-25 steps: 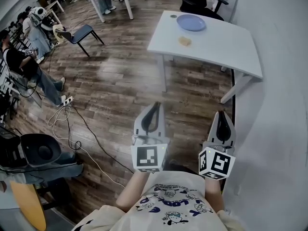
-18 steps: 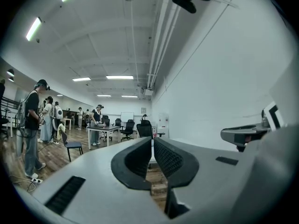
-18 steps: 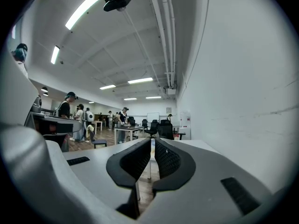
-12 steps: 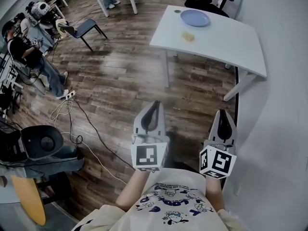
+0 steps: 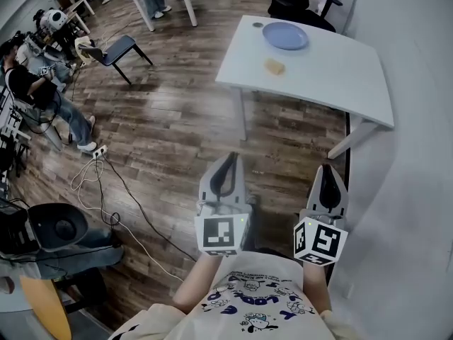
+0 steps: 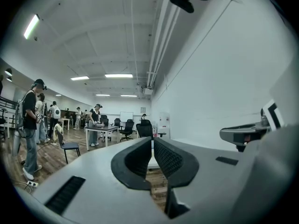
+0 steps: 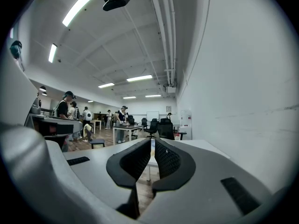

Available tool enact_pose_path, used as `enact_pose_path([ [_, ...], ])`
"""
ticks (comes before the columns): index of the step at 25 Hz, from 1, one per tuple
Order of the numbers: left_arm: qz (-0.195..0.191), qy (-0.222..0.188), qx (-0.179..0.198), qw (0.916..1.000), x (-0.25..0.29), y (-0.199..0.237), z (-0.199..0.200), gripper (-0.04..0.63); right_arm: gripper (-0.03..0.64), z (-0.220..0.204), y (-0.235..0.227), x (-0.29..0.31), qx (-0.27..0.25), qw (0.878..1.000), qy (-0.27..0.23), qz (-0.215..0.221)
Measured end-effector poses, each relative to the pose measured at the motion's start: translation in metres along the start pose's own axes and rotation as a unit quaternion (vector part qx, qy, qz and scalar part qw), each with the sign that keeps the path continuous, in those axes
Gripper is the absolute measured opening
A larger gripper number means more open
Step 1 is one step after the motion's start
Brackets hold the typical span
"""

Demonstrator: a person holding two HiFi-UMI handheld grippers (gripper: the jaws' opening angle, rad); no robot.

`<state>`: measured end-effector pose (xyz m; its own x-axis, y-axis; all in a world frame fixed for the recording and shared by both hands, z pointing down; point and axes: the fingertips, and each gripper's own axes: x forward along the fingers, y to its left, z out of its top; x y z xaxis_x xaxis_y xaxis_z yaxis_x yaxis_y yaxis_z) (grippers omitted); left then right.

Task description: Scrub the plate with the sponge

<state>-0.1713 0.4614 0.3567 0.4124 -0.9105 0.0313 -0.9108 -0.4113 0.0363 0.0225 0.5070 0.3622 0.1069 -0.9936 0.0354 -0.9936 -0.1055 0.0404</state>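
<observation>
- Holding left gripper [image 5: 228, 159] and right gripper [image 5: 328, 170] over the floor [image 5: 163, 126], jaws pressing together, pinching nothing.
- Seeing plate [image 5: 285, 35] and sponge [image 5: 274, 66] lying on the surface [image 5: 340, 73], well apart from both jaws.

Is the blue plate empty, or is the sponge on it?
Empty: the plate looks bare, and the sponge lies apart from it on the table.

We see bright, even light from ceiling strip lamps [image 7: 79, 6], with a pale sheen on the wooden floor [image 5: 170, 112]. All three views bend strongly at the edges. Both gripper views sit inside dark round vignettes, and their near foreground is soft.
</observation>
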Motion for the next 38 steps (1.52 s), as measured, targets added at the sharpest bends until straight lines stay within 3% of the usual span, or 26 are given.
enact_pose_path([
  [16,-0.05,-0.005,-0.005,0.9987,0.148,0.051,0.021,0.023,0.037,0.018,0.013,0.147,-0.005,0.999,0.004,-0.033],
  [23,-0.057,-0.003,-0.01,0.9983,0.183,0.077,0.015,0.023,0.037,0.014,0.024,0.183,-0.011,0.999,0.008,-0.045],
  [38,-0.049,0.026,-0.022,0.9982,0.239,0.084,-0.007,0.023,0.037,-0.005,0.015,0.241,-0.009,0.999,0.037,-0.033],
])
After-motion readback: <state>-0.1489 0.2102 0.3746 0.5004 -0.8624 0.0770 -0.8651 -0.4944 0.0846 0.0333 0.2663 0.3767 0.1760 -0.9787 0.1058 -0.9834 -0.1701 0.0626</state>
